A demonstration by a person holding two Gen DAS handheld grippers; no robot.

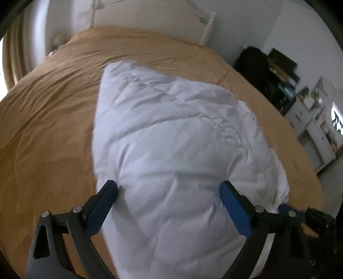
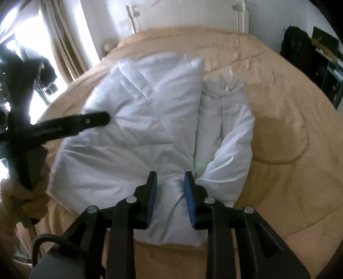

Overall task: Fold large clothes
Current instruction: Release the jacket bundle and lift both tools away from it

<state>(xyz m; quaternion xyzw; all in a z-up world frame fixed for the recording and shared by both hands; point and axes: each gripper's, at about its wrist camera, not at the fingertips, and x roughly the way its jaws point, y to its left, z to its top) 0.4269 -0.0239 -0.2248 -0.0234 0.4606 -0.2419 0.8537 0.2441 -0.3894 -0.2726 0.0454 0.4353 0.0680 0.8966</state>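
A white padded jacket (image 1: 171, 133) lies partly folded on a tan bed cover (image 1: 47, 111). In the right wrist view the jacket (image 2: 133, 133) has its left part folded flat and its right side bunched up. My left gripper (image 1: 169, 188) is wide open just above the jacket's near end, holding nothing. It shows from the side in the right wrist view (image 2: 98, 120), over the jacket's left part. My right gripper (image 2: 170, 178) is partly shut, its blue pads (image 2: 189, 193) pinching a fold at the jacket's near edge.
The bed's white headboard (image 2: 193, 15) stands at the back. A curtain and bright window (image 2: 53, 43) are on the left. Dark clothes and shelves (image 1: 268, 73) stand right of the bed, with white drawers (image 1: 315, 133) beside them.
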